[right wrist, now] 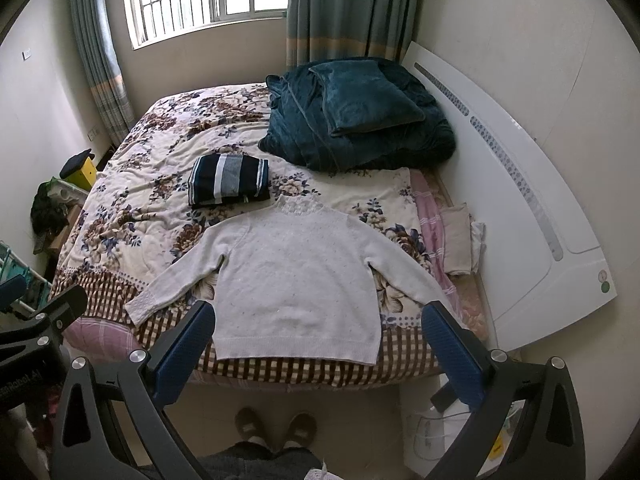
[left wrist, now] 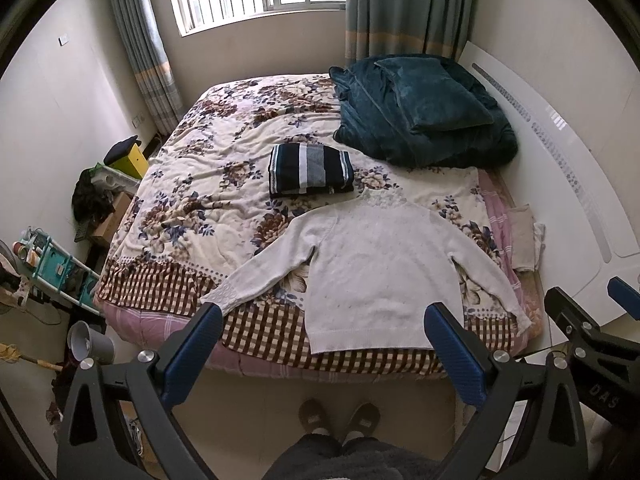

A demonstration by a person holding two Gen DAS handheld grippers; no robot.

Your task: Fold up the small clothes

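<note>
A white knit sweater [left wrist: 372, 276] lies flat on the bed with both sleeves spread out and its hem at the near edge; the right wrist view shows the same sweater [right wrist: 296, 280]. Behind it sits a folded navy striped garment [left wrist: 310, 170] [right wrist: 230, 180]. My left gripper [left wrist: 324, 316] hovers open above the near bed edge, fingers well apart, nothing between them. My right gripper [right wrist: 318, 316] is also open and holds nothing, at about the same height over the sweater's hem. The right gripper's body [left wrist: 592, 332] shows at the left wrist view's right edge.
The bed [left wrist: 208, 184] wears a floral and checked cover. A teal blanket pile with a pillow [left wrist: 428, 108] fills its far right corner. A white headboard [right wrist: 520, 184] runs along the right. Clutter, a rack and a grey bucket [left wrist: 90, 342] stand on the left floor. A person's slippered feet [left wrist: 340, 420] stand below.
</note>
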